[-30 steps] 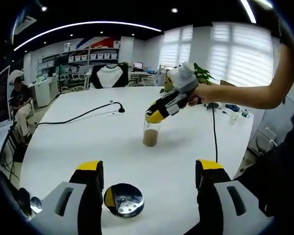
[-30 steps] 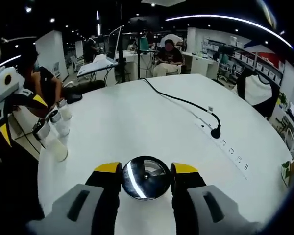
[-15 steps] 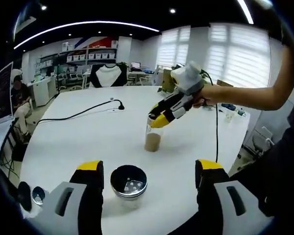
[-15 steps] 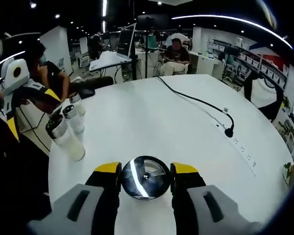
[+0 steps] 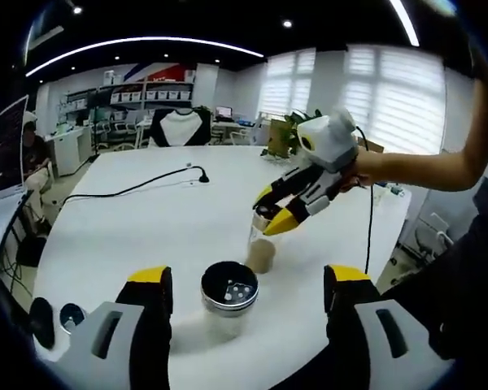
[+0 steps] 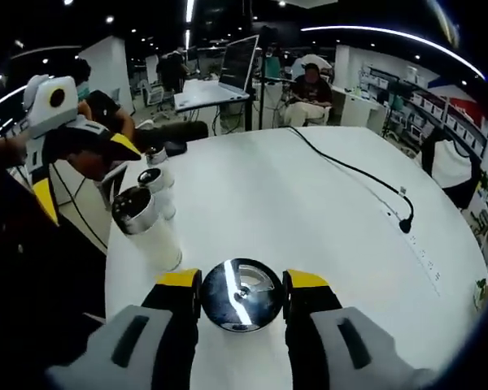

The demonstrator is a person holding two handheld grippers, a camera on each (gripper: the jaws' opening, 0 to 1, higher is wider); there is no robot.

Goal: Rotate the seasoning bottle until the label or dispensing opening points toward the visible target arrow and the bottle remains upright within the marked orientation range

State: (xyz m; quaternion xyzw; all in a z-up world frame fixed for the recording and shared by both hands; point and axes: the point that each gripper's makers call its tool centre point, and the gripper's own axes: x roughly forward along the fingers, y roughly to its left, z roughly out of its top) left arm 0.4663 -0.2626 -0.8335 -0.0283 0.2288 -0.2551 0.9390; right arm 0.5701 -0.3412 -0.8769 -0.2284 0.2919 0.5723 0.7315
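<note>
Two bottles: standing upright on table [image 5: 130,219].
Right gripper [image 6: 241,294]: clamping metal cap of bottle [image 5: 262,248].
Left gripper [image 5: 246,284]: jaws spread wide, flanking white bottle [image 5: 228,302], holding nothing.

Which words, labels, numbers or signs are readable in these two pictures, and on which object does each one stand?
No text can be read.
Bottle with brown powder: no label visible.
Shaker bottle: holes in the lid, no print.
Shelf boxes: too small and blurred.
Table: no arrow or printed mark visible.

bottle [image 6: 241,294] label: hidden under cap | target arrow: cannot tell
</note>
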